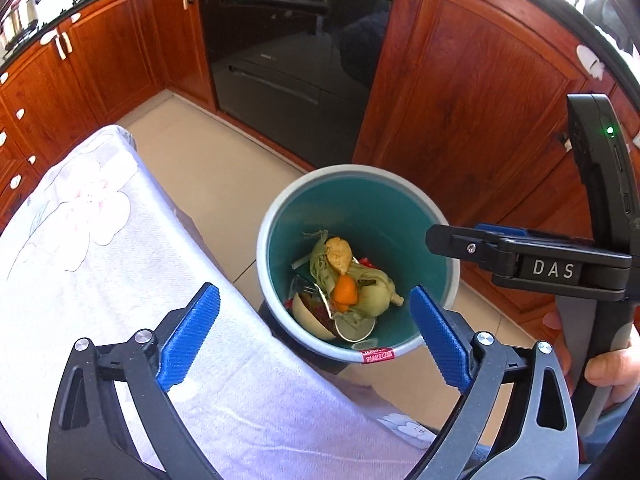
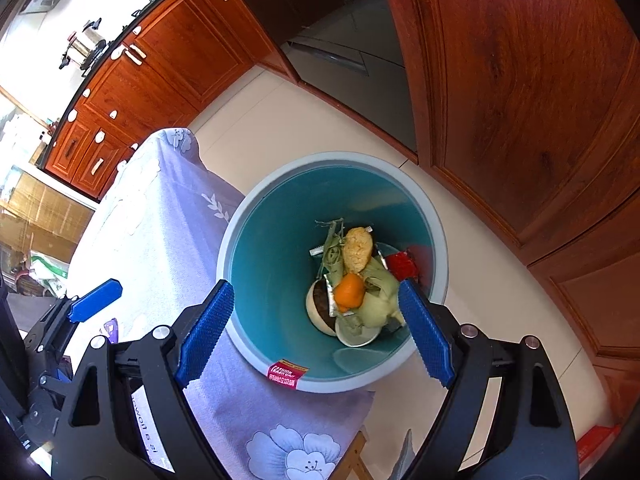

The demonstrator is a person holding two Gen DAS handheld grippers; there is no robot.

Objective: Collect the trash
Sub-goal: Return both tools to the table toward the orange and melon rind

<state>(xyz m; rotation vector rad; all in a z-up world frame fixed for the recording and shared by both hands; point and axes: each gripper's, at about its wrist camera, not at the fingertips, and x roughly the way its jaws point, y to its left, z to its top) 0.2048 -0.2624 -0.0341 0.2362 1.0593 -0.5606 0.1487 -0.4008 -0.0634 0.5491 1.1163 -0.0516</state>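
L gripper (image 1: 316,320) wide, empty | R gripper (image 2: 316,326) wide, empty | both over bin (image 2: 240,216) w/ trash (image 2: 352,284) | risk: bump rim, bin tips, trash spills

Pale tiled floor (image 2: 304,128) runs along the foot of the wooden cabinets, and on it stands the teal trash bin (image 2: 280,248) with its grey rim, tight against the edge of the table draped in a floral cloth (image 1: 100,240).
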